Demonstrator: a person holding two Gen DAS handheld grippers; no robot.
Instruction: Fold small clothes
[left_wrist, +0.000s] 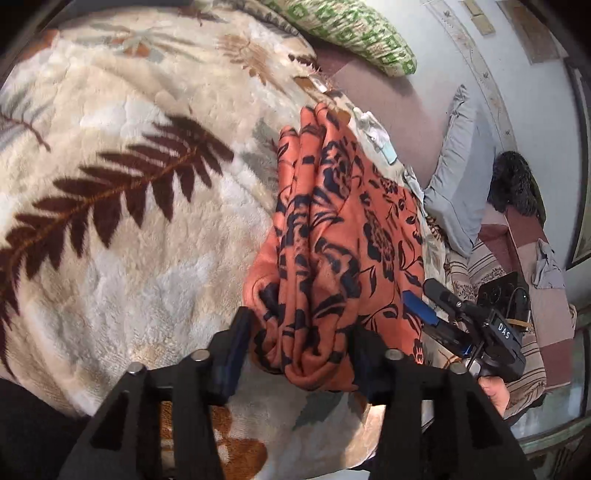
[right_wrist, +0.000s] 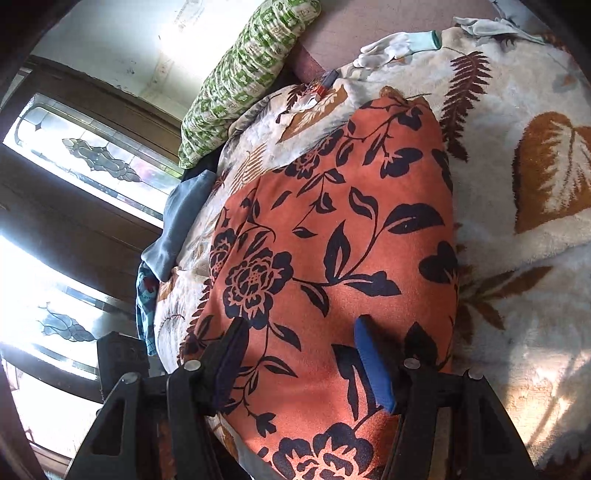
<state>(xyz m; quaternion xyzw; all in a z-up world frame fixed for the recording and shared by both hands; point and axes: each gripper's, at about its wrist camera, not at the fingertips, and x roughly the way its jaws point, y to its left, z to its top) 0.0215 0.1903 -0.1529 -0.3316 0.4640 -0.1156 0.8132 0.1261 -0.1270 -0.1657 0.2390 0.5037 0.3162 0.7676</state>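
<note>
An orange cloth with a dark floral print (left_wrist: 332, 229) lies on a cream leaf-patterned blanket (left_wrist: 129, 184). My left gripper (left_wrist: 299, 347) stands at its near end, and a bunched fold of the cloth fills the gap between the fingers. Whether they clamp it is unclear. My right gripper (right_wrist: 299, 354) is open over the flat part of the cloth (right_wrist: 332, 229), its blue pads (right_wrist: 373, 362) resting on or just above it. The right gripper also shows in the left wrist view (left_wrist: 436, 314) at the cloth's right edge.
A green patterned pillow (right_wrist: 243, 74) lies at the far end of the bed. A blue garment (right_wrist: 181, 221) hangs off the bed's left edge. White gloves (right_wrist: 399, 44) lie on the blanket (right_wrist: 517, 184) beyond the cloth. A grey cushion (left_wrist: 458, 173) leans by the wall.
</note>
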